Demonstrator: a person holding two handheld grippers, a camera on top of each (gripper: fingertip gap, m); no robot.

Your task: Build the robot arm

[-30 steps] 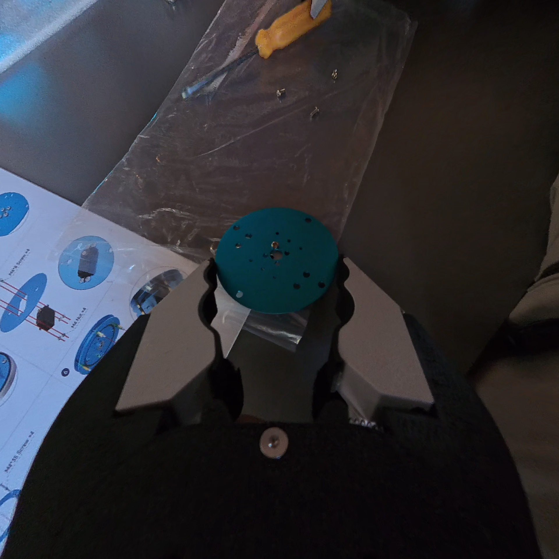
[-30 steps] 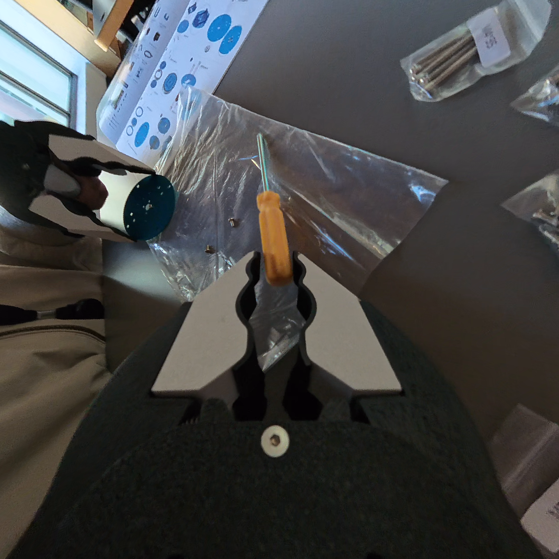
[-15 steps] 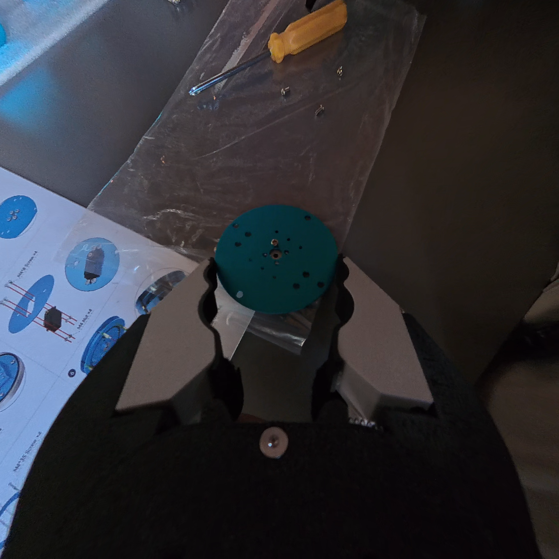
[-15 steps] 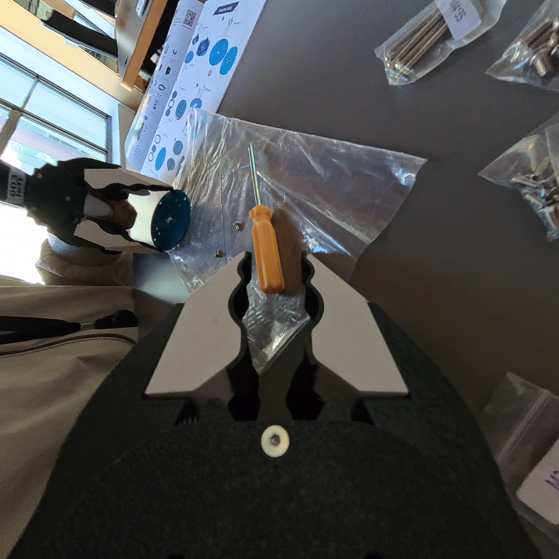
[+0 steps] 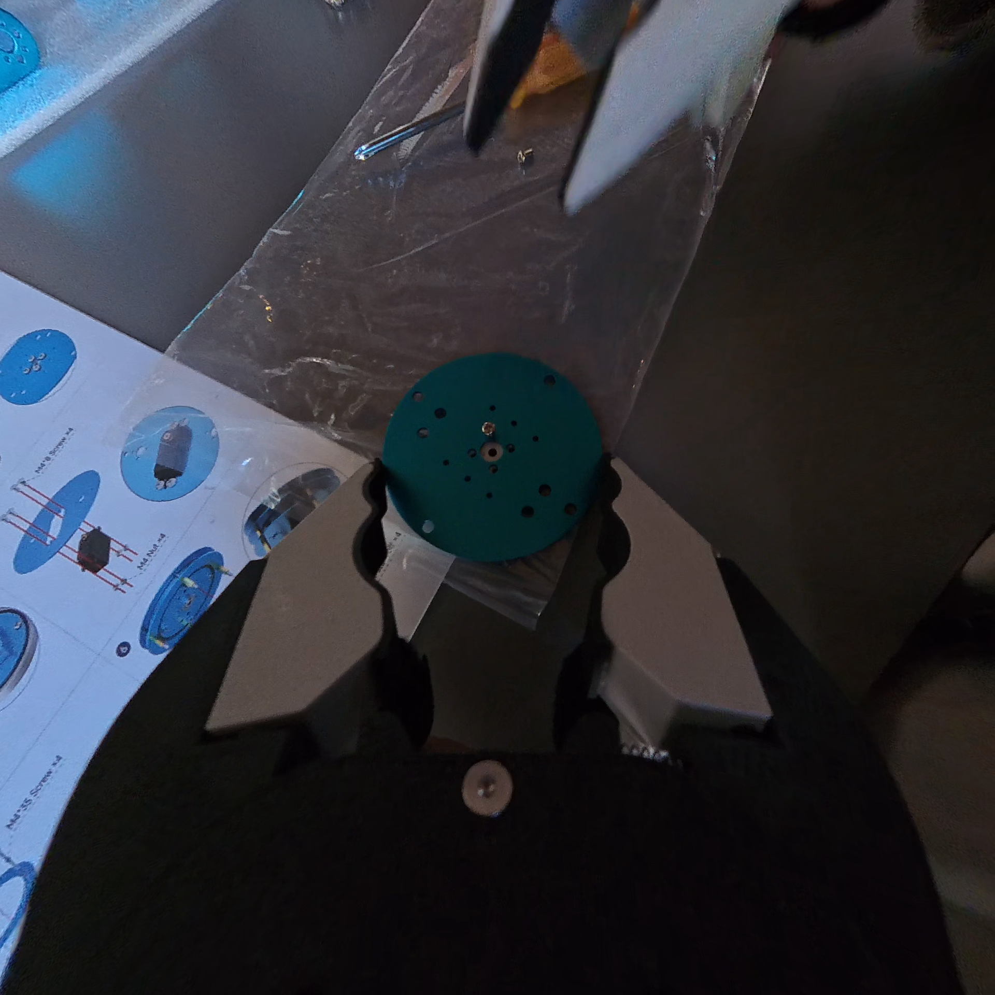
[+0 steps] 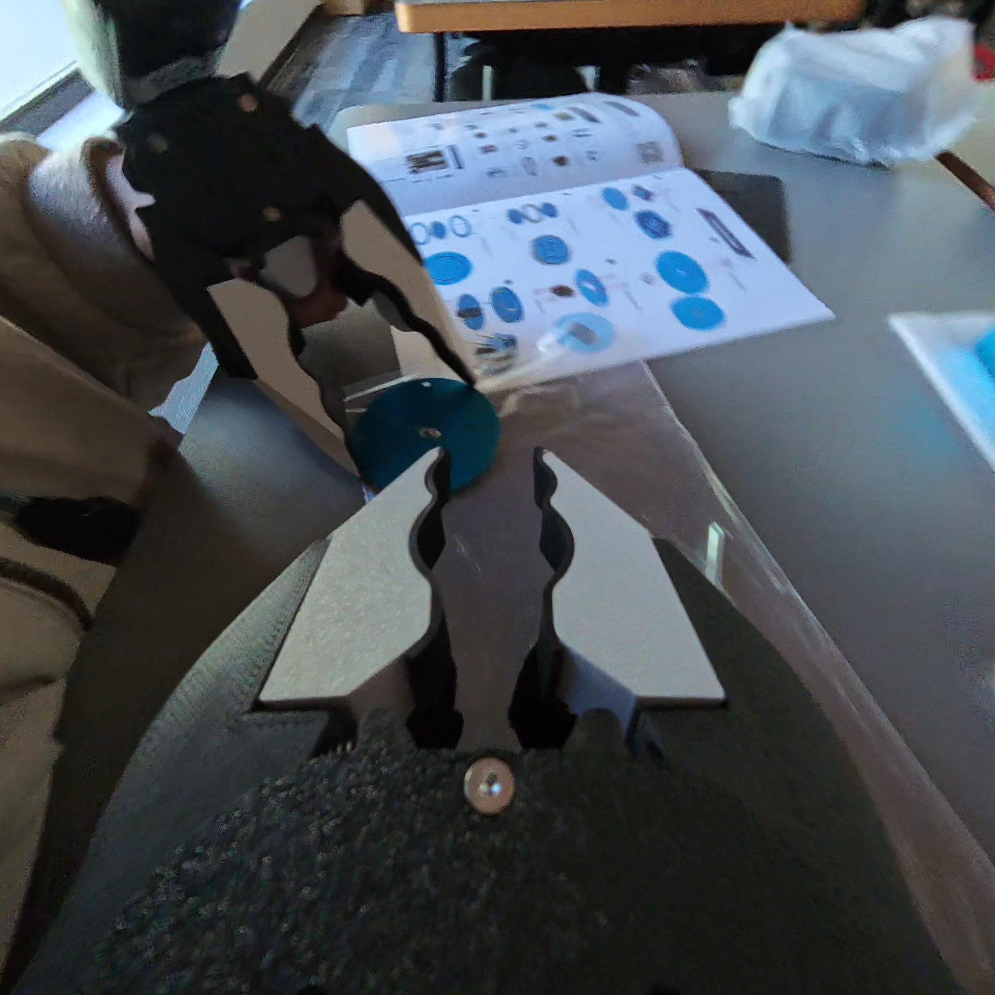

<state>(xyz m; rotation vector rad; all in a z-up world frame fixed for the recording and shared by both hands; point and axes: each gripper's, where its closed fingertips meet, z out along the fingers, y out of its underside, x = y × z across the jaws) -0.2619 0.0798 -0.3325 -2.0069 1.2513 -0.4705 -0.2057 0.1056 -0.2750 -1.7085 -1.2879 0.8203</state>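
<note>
My left gripper (image 5: pixel 492 463) is shut on a teal round disc (image 5: pixel 484 506) with several small holes, held by its edges just above a clear plastic sheet (image 5: pixel 457 280). A small screw sits near the disc's centre. My right gripper (image 6: pixel 490 457) is open and empty, its tips close to the disc (image 6: pixel 409 431). The right wrist view also shows the left gripper (image 6: pixel 409 425) gripping the disc. The right gripper's blurred fingers (image 5: pixel 624 107) hang over the orange-handled screwdriver (image 5: pixel 549 64), which lies on the sheet, partly hidden.
A small loose screw (image 5: pixel 525 155) lies on the sheet. An open instruction booklet (image 6: pixel 592 242) lies on the dark table (image 6: pixel 834 431) behind the disc. A white plastic bag (image 6: pixel 861 81) sits far right. A person's beige clothing (image 6: pixel 64 323) is at the left. The gap from one gripper's tips to the other's is roughly 9 centimeters. My left tips are about 15 centimeters from the small loose screw (image 5: pixel 525 155), my right tips only 9 centimeters.
My right gripper opened, left the screwdriver on the sheet, and swung over toward the disc. My left gripper kept hold of the disc and barely moved.
</note>
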